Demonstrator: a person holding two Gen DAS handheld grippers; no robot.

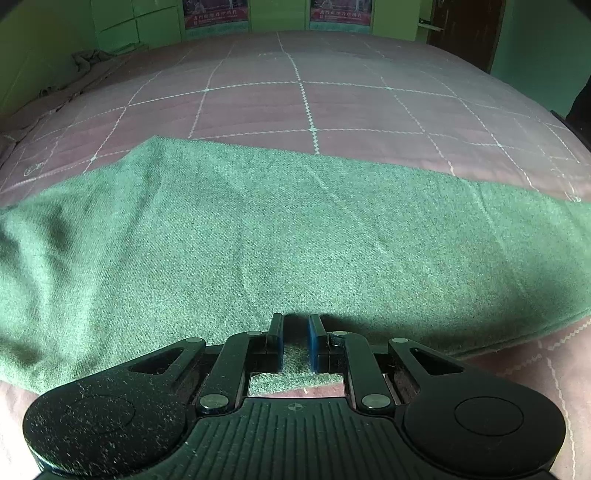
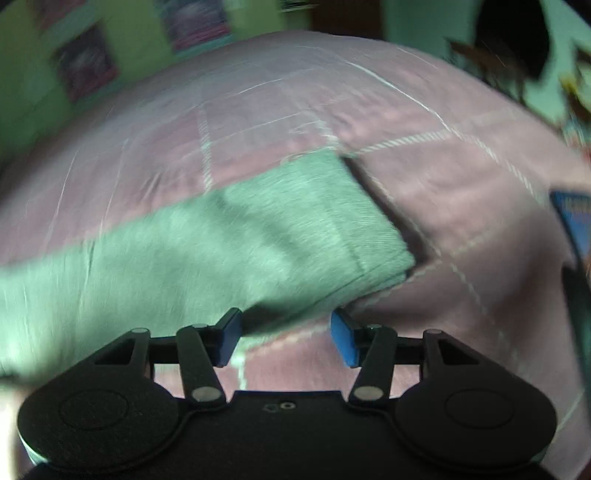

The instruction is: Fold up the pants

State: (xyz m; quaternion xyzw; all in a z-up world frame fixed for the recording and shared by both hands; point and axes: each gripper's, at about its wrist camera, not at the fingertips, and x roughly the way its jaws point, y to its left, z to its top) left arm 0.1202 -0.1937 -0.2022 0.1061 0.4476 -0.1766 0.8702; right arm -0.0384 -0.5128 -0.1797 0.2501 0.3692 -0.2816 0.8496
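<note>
Green pants (image 1: 280,236) lie spread across a pink quilted bed (image 1: 295,99). My left gripper (image 1: 295,332) is at the pants' near edge, its blue pads nearly closed with a narrow gap and green fabric between them. In the blurred right wrist view, the pants (image 2: 229,236) run from the left to a hemmed leg end (image 2: 373,225) near the middle. My right gripper (image 2: 286,332) is open and empty, just in front of the leg's near edge, above the bedcover (image 2: 461,206).
Green walls with posters (image 1: 216,14) stand behind the bed, and a dark door (image 1: 469,29) at the back right. Crumpled cloth (image 1: 86,61) lies at the bed's far left. A blue-edged object (image 2: 576,221) shows at the right edge of the right wrist view.
</note>
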